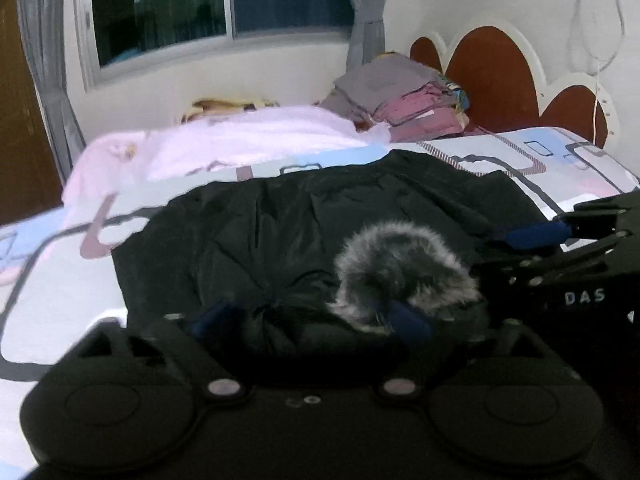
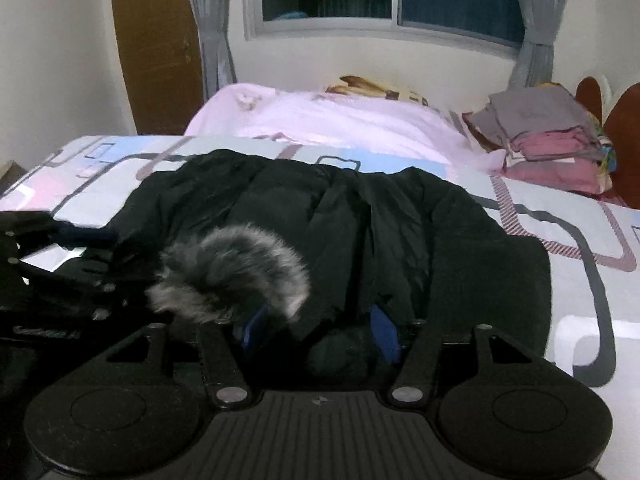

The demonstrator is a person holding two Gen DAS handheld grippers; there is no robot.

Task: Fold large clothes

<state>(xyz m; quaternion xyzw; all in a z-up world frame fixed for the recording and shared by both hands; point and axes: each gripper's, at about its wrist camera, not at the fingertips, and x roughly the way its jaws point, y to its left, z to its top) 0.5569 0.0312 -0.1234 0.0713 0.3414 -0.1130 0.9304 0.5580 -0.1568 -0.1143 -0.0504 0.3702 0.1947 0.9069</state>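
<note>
Black padded coat, soft, bulky, slick shell; I'd grab hem edges, not the fur trim. Left claw apart, nothing pinched. Right claw clamped on a coat fold, lower centre.

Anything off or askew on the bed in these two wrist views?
Mostly the black jacket: it lies bunched and creased on the bedsheet, not squared up, its fur trim curled into a clump at the near edge. A pink blanket is crumpled behind it. The folded clothes stack looks tidy.

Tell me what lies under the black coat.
The black coat lies on the patterned bed sheet, which shows around it. What is directly beneath the coat is covered and cannot be seen.
</note>
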